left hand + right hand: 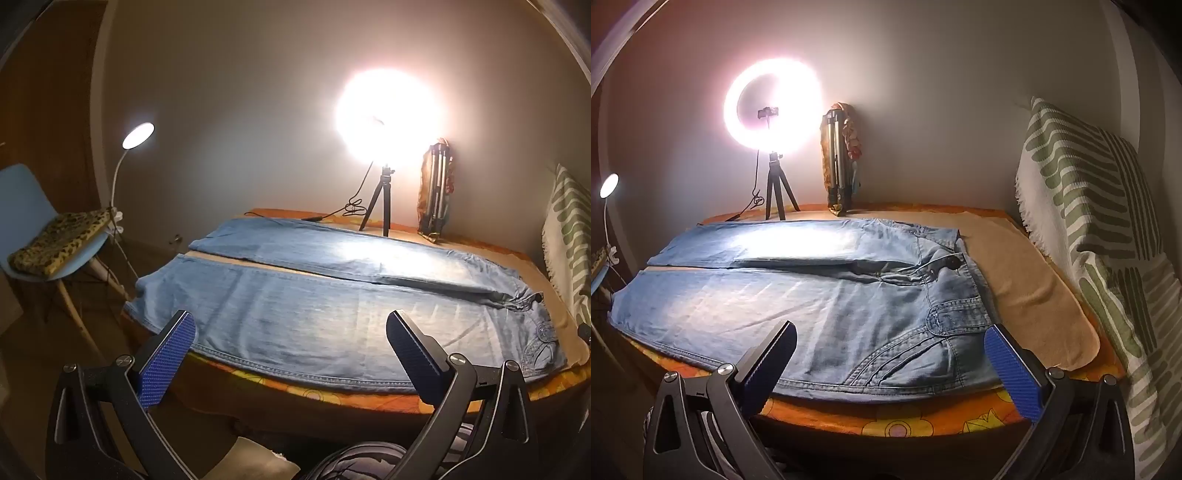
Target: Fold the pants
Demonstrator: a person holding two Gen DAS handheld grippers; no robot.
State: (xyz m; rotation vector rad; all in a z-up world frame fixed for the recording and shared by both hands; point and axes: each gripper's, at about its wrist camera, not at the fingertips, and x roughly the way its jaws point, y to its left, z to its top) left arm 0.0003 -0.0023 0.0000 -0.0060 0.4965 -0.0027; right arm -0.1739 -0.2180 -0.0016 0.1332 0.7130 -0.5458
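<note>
While the blue jeans [314,295] lie spread flat across the table [886,421], waistband toward three o'clock and legs toward nine, the left gripper [291,354] and right gripper [890,362] hover released, jaws wide, at the near hem.

The left hand-held gripper [291,334] points forward and somewhat down, its jaws spread wide with nothing between the blue pads. The right hand-held gripper [890,345] tilts down more steeply, jaws likewise wide apart and empty, its fingers reaching toward 12 o'clock.
</note>
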